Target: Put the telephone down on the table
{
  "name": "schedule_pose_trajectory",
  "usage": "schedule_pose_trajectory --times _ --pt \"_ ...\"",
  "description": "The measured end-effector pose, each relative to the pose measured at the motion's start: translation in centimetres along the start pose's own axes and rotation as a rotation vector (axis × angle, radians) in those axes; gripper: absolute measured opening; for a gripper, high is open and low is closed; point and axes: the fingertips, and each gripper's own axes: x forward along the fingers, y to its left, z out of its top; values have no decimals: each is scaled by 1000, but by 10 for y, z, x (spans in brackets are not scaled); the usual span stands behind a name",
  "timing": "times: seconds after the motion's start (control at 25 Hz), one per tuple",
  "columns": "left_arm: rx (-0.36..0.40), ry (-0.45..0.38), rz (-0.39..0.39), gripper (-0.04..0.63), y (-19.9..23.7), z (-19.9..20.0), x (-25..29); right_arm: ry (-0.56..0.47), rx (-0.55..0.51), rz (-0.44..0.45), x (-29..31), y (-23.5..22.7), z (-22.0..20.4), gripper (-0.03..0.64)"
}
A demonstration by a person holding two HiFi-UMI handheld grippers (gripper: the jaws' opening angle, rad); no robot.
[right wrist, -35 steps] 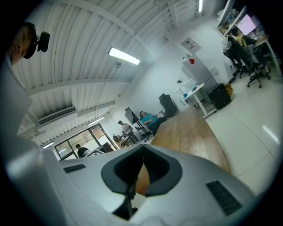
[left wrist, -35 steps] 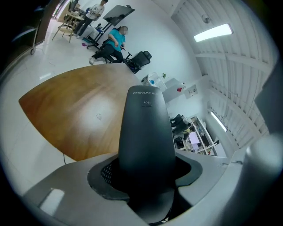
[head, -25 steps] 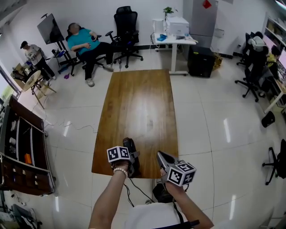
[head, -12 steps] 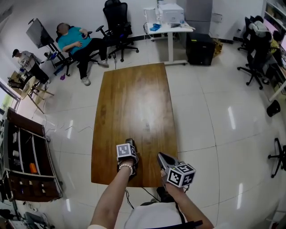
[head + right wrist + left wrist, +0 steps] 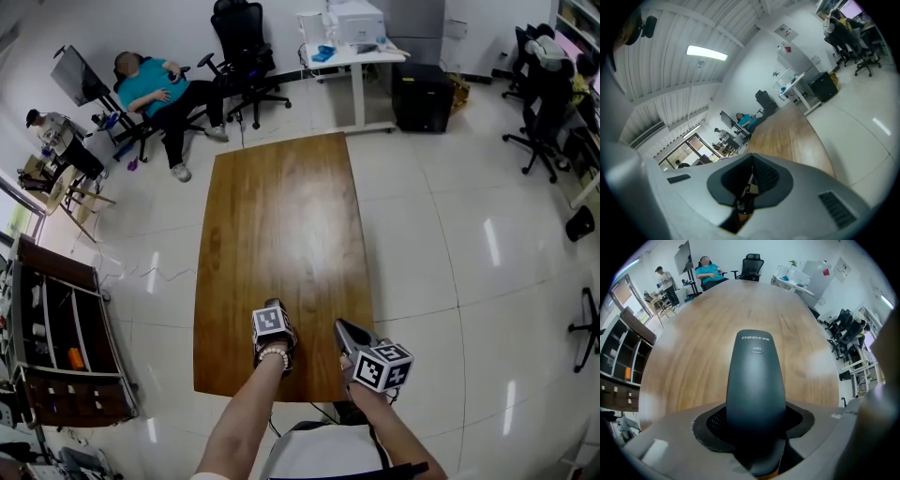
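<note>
The left claw (image 5: 272, 313) clasps a smooth, matte-black, tapered telephone (image 5: 756, 380) above the glossy, rectangular wooden surface (image 5: 277, 216), near its 6 o'clock edge. The grey plastic right claw (image 5: 746, 185), at 5 o'clock, is clenched empty.

The long wooden table (image 5: 281, 216) stands on glossy white floor tiles (image 5: 422, 234), and its polished top reflects light. Near the middle of its near edge, the left hand-held gripper (image 5: 273, 314) holds a dark telephone handset (image 5: 755, 380) over the wood. Whether the two touch cannot be told.
</note>
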Motion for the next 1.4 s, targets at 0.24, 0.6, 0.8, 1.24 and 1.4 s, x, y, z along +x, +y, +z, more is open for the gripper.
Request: schedule_pose_trajectory --times 0.24,0.6,0.8,1.24,1.4 --pt "8 -13 8 286 -9 -2 1 15 -4 24 11 1 3 3" --pt "-127 -170 -200 456 -7 1 -28 56 -27 58 21 6 -4 3" --pt "-195 -390 -382 456 9 -8 -88 55 -30 68 27 11 -7 3" --pt "-178 -736 -555 78 20 -46 -189 29 -92 64 23 28 -9 3" --pt "-203 -827 -488 5 42 -56 -207 1 -133 54 9 43 -11 3"
